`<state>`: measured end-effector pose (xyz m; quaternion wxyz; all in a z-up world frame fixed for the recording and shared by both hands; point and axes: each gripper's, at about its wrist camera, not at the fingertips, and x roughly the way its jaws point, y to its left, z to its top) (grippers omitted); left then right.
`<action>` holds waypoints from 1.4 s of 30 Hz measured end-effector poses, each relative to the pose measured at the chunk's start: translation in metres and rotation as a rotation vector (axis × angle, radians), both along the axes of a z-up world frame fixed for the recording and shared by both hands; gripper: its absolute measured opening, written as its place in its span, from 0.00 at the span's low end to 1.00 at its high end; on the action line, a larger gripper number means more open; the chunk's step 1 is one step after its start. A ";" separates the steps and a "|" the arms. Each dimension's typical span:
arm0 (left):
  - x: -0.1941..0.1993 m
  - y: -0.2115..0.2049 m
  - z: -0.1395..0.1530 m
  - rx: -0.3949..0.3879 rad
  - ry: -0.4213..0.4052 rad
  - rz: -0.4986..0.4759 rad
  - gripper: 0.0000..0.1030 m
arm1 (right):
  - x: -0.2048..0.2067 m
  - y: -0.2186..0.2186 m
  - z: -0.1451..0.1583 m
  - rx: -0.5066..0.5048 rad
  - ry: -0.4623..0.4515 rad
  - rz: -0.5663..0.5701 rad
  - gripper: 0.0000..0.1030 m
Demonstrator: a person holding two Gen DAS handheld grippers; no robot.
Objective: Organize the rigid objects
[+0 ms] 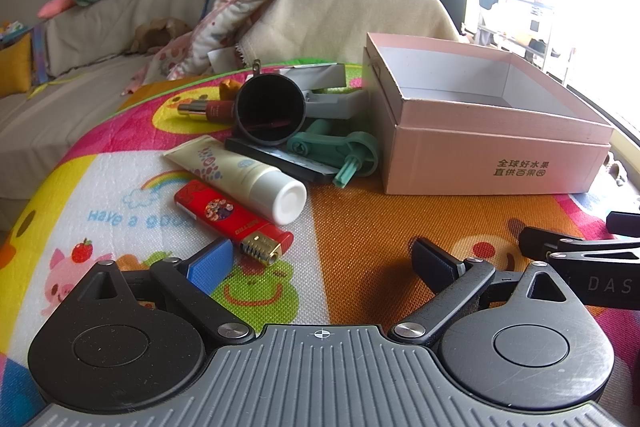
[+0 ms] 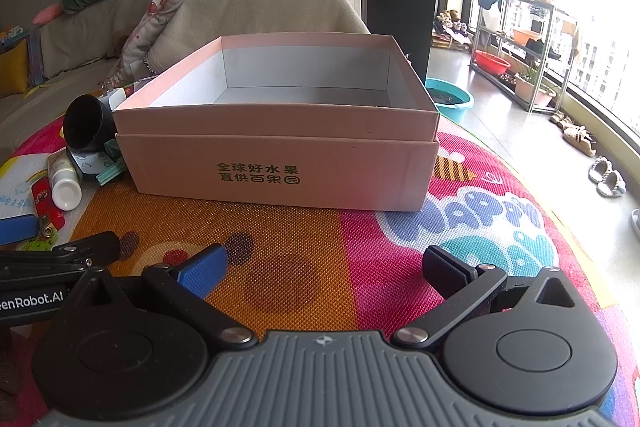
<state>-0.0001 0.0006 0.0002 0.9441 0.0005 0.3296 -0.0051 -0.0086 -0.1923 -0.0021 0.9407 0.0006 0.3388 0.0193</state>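
Several small rigid things lie heaped on the colourful woven play mat left of the empty pink cardboard box, and both my left gripper and right gripper hover spread wide, grasping nothing. Nearest my left fingers, the red plastic lighter looks light, stiff and slick, so I'd pinch it across its flat middle. The white cream tube touches it, while the black funnel-shaped cup and green plastic tool crowd behind.
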 end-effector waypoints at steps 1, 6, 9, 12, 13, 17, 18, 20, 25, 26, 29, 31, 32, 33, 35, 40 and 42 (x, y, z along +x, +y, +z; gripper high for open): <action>0.000 0.000 0.000 -0.002 -0.001 0.001 0.96 | 0.000 -0.001 0.000 0.009 0.001 0.000 1.00; -0.011 0.015 0.009 -0.065 -0.038 0.020 0.86 | 0.006 -0.008 0.006 0.003 0.070 0.067 1.00; -0.024 0.027 0.021 -0.084 -0.077 0.034 0.84 | 0.009 -0.009 0.007 -0.010 0.095 0.098 1.00; -0.025 0.048 0.037 -0.162 -0.110 0.035 0.76 | 0.010 -0.008 0.007 -0.012 0.090 0.103 1.00; -0.021 0.055 0.042 -0.193 -0.103 0.039 0.70 | 0.009 -0.008 0.007 -0.013 0.088 0.102 1.00; 0.010 0.067 0.053 -0.244 -0.049 0.038 0.67 | 0.008 -0.008 0.006 -0.008 0.081 0.101 1.00; 0.019 0.067 0.053 -0.248 -0.033 0.036 0.67 | 0.007 -0.009 0.006 -0.007 0.081 0.101 1.00; 0.036 0.069 0.051 -0.239 -0.013 0.054 0.67 | 0.007 -0.008 0.006 -0.009 0.079 0.101 1.00; 0.062 0.090 0.053 -0.355 -0.010 0.112 0.57 | 0.007 -0.008 0.006 -0.011 0.078 0.104 1.00; 0.064 0.092 0.058 -0.381 -0.026 0.100 0.57 | 0.006 -0.008 0.006 -0.012 0.077 0.104 1.00; 0.072 0.080 0.070 -0.326 -0.091 0.042 0.57 | 0.006 -0.007 0.006 -0.014 0.077 0.103 1.00; 0.081 0.063 0.071 -0.214 -0.107 0.016 0.57 | 0.006 -0.007 0.006 -0.014 0.076 0.102 1.00; 0.088 0.052 0.068 -0.151 -0.104 0.007 0.57 | 0.006 -0.007 0.006 -0.014 0.076 0.102 1.00; 0.093 0.044 0.064 -0.102 -0.095 -0.001 0.57 | 0.006 -0.007 0.006 -0.014 0.076 0.102 1.00; 0.101 0.031 0.054 -0.021 -0.060 -0.016 0.57 | 0.006 -0.007 0.006 -0.013 0.076 0.102 1.00; 0.105 0.026 0.032 0.057 -0.002 0.001 0.60 | 0.006 -0.007 0.006 -0.014 0.076 0.102 1.00; 0.104 0.032 0.026 0.053 0.000 -0.001 0.60 | 0.006 -0.007 0.006 -0.015 0.077 0.101 1.00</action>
